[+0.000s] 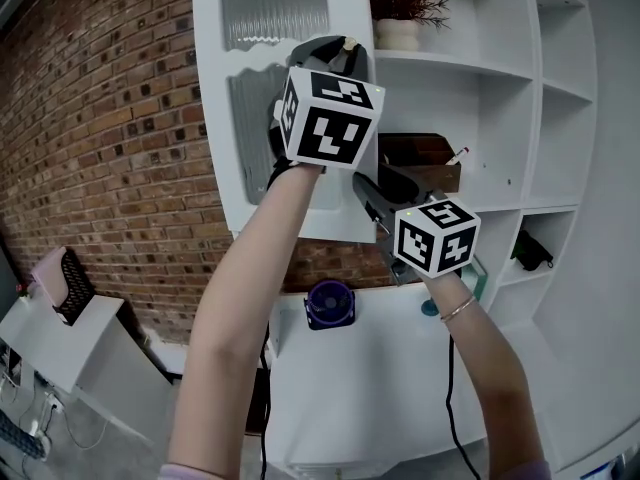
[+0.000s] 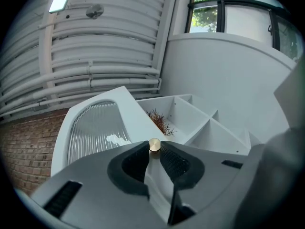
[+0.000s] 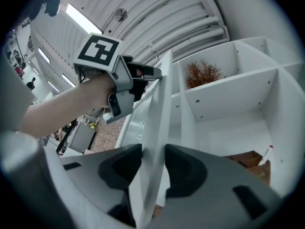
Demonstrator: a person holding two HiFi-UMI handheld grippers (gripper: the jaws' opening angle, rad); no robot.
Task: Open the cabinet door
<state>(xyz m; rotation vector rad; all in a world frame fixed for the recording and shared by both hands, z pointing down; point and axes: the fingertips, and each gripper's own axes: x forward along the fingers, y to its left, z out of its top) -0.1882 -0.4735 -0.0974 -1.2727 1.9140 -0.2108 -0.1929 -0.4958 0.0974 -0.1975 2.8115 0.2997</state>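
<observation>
Leverage explains our double hold: we clench the left tongs on the small brass knob of the cabinet door, ajar at upper centre of the head view, and pinch its free edge lower down with the right tongs, probably for steadiness.

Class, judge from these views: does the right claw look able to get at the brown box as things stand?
Probably yes, after letting go. The right claw is clamped on the edge of the open door; the brown box sits just beyond in an open-fronted compartment, nothing in between.
</observation>
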